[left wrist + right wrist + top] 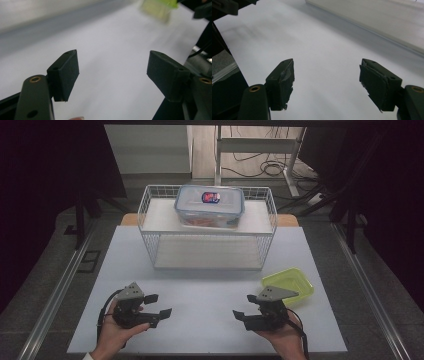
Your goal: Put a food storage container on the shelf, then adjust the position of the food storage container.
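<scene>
Two hands hold the grippers low over the near part of the white table (pixel 200 290), pointing at each other. My left gripper (pixel 159 305) at the near left is open; in the left gripper view (pixel 112 72) nothing lies between its jaws. On the near right, my right gripper (pixel 246 308) is open too, and the right gripper view (pixel 325 80) shows bare table between its worn pads. A clear lidded food box (pixel 210 206) with a blue and red label sits on top of the white wire rack (pixel 207 227). A lime-green shallow container (pixel 290 283) lies just beyond the right gripper.
The wire rack stands at the far middle of the table, its lower shelf bare. Metal rails (pixel 55 295) run along both sides of the table. Behind it are a desk frame and cables on the floor (pixel 270 167). The green container shows blurred in the left gripper view (pixel 160 7).
</scene>
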`<state>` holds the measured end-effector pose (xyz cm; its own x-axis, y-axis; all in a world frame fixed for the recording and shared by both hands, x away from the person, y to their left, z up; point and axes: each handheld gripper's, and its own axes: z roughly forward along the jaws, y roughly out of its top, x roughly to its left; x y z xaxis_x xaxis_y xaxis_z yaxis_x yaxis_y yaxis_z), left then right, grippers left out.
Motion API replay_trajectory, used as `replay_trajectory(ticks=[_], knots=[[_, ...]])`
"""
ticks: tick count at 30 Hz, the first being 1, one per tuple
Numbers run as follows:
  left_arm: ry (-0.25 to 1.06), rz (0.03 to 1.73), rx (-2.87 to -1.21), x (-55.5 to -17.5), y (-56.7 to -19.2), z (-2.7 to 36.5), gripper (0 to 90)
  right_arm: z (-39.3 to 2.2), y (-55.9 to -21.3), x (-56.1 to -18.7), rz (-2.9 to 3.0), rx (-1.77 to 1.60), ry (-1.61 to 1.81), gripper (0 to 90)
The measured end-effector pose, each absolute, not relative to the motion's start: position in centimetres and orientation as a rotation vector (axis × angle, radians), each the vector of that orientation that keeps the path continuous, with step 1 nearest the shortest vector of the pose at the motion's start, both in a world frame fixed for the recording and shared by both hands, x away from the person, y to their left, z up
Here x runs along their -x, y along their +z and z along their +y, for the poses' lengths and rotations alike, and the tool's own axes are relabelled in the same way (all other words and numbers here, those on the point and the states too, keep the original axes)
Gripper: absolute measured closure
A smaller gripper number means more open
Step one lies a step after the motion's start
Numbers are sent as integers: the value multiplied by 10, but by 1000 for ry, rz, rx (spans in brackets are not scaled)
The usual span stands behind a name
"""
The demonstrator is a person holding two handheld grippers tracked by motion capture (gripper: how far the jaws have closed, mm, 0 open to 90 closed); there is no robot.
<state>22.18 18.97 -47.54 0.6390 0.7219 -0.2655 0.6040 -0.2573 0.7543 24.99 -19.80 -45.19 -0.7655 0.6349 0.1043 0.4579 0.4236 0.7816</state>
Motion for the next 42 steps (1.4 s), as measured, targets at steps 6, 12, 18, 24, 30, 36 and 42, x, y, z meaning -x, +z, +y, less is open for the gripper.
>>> replay_trajectory(ticks=[6, 12, 18, 24, 30, 36, 42], knots=[[160, 1055, -1966, -221, -480, 191, 252, -198, -459, -250, 2488, -974, 1232, 280], [140, 1081, -1961, -221, -484, 194, 253, -203, -465, -253, 2494, -1036, 1212, 286], [126, 1108, -1947, -223, -486, 199, 252, -207, -464, -255, 2492, -1040, 1198, 291], [130, 1102, -1949, -223, -485, 198, 249, -211, -463, -256, 2490, -1056, 1190, 293], [157, 1091, -1953, -222, -485, 198, 250, -216, -465, -260, 2501, -1108, 1137, 325], [157, 1099, -1952, -223, -486, 201, 250, -220, -463, -263, 2514, -1112, 1090, 453], [158, 1105, -1953, -224, -487, 202, 250, -233, -454, -269, 2521, -1135, 1036, 664]])
